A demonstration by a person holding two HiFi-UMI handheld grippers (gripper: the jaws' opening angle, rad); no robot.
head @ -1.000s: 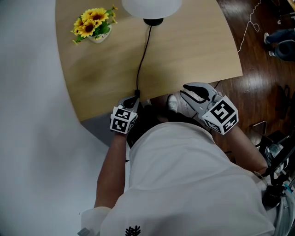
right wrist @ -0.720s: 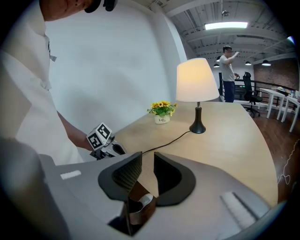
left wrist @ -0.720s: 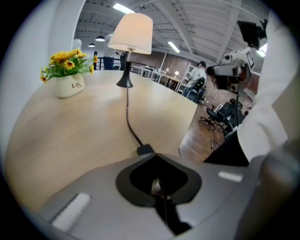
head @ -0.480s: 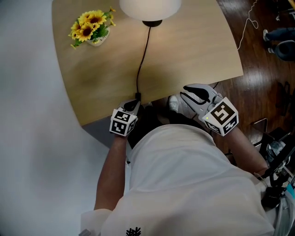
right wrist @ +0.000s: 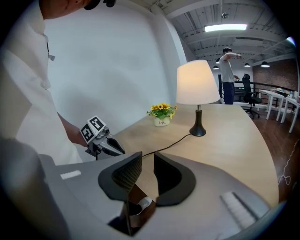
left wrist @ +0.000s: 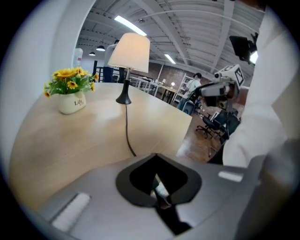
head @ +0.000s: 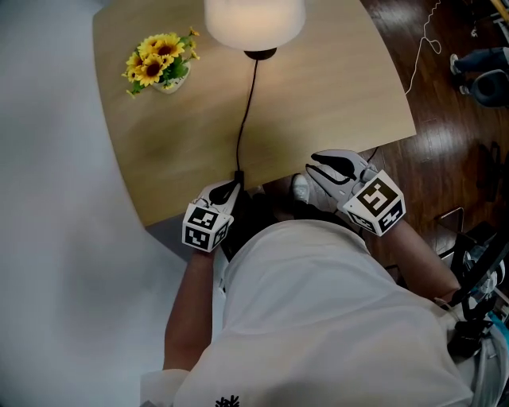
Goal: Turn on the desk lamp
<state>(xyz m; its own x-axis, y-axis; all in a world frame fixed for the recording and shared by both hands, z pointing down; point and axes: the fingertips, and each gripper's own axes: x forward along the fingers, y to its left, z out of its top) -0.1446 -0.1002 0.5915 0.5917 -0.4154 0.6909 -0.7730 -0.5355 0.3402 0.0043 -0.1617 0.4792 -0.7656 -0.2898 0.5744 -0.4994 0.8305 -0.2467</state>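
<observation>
The desk lamp's pale shade (head: 254,22) glows warm over its black base (head: 260,54) at the far side of the wooden table (head: 342,87). Its black cord (head: 245,111) runs to the near table edge. My left gripper (head: 232,186) sits at that edge, right where the cord drops off, jaws shut; I see nothing between them. In the left gripper view the lamp (left wrist: 131,51) stands lit and the cord (left wrist: 126,131) ends by the left gripper (left wrist: 156,155). My right gripper (head: 308,170) hovers off the near edge with a narrow gap, holding nothing; in its own view the right gripper (right wrist: 147,161) faces the lamp (right wrist: 198,84).
A white pot of yellow flowers (head: 163,56) stands at the table's far left. A pale wall lies along the left. Dark wooden floor (head: 445,135) and a person's shoes (head: 477,71) are to the right; a dark metal stand (head: 477,278) is near my right elbow.
The lamp shade has gone from plain white to a warm glow. My left gripper has drawn back slightly toward me from the table edge. The right gripper has barely moved.
</observation>
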